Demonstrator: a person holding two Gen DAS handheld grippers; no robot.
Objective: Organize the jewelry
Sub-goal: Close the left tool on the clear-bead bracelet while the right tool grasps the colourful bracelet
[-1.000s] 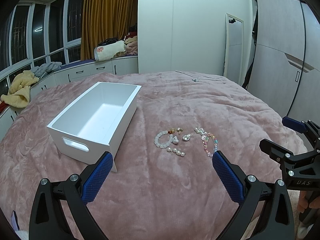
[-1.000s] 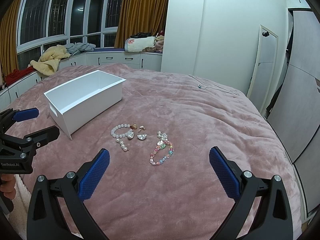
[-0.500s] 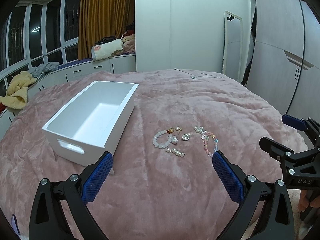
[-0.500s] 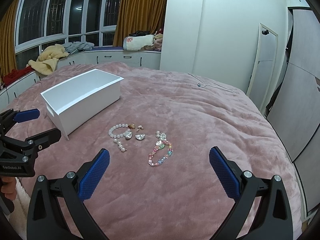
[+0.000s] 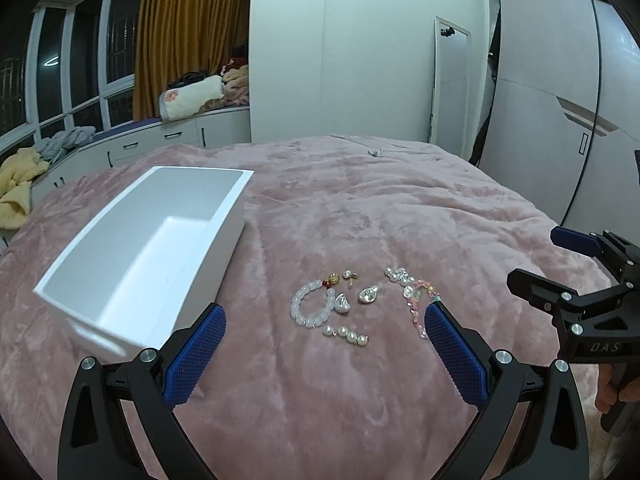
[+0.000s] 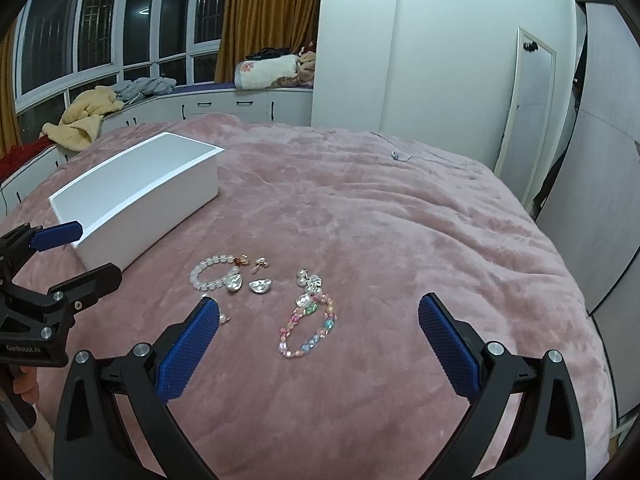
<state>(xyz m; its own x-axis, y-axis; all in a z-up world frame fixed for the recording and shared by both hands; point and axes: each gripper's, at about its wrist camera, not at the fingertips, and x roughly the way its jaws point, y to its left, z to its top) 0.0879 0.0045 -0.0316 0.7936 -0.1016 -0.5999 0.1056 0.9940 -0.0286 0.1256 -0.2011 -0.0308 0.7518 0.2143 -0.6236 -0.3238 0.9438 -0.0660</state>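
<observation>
Jewelry lies in a cluster on the pink blanket: a white bead bracelet (image 5: 313, 307) (image 6: 210, 271), two silver drop earrings (image 5: 369, 293) (image 6: 260, 285), a small gold earring (image 5: 351, 275), a pearl strand (image 5: 345, 335) and a pastel bead bracelet (image 6: 307, 331) (image 5: 416, 307). An empty white box (image 5: 132, 252) (image 6: 136, 196) stands to their left. My left gripper (image 5: 322, 346) is open above the blanket, just short of the pearls. My right gripper (image 6: 318, 338) is open around the pastel bracelet, above it.
The pink blanket (image 5: 380, 208) covers a bed. A thin necklace or cable (image 6: 400, 155) lies far back. Low cabinets with heaped clothes (image 6: 88, 114) run along the windows on the left. Wardrobe doors (image 5: 560, 112) stand on the right.
Both grippers have moved forward and lower toward the jewelry, which looks larger now. The box has slid left in the left wrist view. Both stay open.
</observation>
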